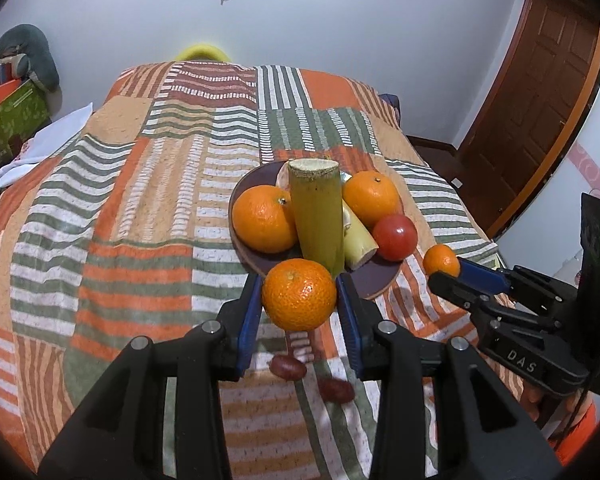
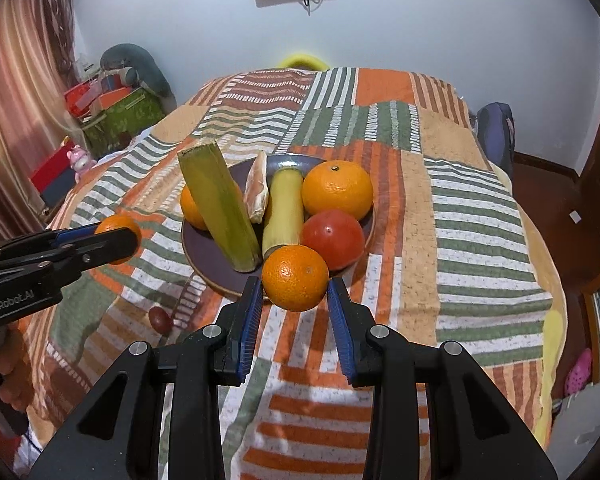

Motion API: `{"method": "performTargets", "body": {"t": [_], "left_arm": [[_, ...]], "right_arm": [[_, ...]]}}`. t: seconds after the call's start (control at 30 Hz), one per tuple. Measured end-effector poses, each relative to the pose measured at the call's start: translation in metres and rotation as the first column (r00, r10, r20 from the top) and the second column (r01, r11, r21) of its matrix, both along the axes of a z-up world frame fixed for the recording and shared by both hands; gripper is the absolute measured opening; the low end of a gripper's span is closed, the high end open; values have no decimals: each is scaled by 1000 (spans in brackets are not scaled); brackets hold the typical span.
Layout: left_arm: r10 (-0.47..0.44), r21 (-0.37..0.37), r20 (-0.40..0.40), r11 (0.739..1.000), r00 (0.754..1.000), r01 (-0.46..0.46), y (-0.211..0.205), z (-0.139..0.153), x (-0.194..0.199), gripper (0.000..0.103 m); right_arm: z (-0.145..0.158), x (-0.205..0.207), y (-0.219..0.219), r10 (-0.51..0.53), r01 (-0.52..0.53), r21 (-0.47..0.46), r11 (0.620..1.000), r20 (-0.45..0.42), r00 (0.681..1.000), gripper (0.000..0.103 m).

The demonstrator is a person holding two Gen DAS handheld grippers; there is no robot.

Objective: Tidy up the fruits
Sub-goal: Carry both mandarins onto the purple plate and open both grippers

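Note:
A dark round plate (image 1: 374, 280) (image 2: 208, 256) on the bed holds two oranges (image 1: 265, 218) (image 1: 371, 198), a red tomato (image 1: 395, 237) (image 2: 332, 239), two green cane pieces (image 1: 316, 216) (image 2: 220, 208) and a peeled segment (image 2: 257, 192). My left gripper (image 1: 299, 300) is shut on an orange (image 1: 299, 294) just in front of the plate; it shows at left in the right wrist view (image 2: 118, 236). My right gripper (image 2: 294, 284) is shut on another orange (image 2: 295, 278) at the plate's near rim; it shows in the left wrist view (image 1: 441, 261).
Two dark red dates (image 1: 287, 367) (image 1: 337, 390) lie on the striped quilt (image 1: 120, 240) below my left gripper; one shows in the right wrist view (image 2: 160, 319). Boxes and clutter (image 2: 116, 116) stand left of the bed. A wooden door (image 1: 540, 100) is at right.

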State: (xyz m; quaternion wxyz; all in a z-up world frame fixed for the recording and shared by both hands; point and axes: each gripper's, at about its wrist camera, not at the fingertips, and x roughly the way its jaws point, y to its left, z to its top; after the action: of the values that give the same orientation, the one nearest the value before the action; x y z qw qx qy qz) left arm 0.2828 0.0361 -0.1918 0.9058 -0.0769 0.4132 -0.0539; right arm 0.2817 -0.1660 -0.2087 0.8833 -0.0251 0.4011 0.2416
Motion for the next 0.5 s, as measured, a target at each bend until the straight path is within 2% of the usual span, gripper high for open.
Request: {"method": "performTargets", "body": {"t": [0.5], "left_arm": [[5,15,-61,1000,998,-4,2,-36,46,37]], "right_arm": [[-28,26,25,34,-35,-28,999,-53,998,31]]}}
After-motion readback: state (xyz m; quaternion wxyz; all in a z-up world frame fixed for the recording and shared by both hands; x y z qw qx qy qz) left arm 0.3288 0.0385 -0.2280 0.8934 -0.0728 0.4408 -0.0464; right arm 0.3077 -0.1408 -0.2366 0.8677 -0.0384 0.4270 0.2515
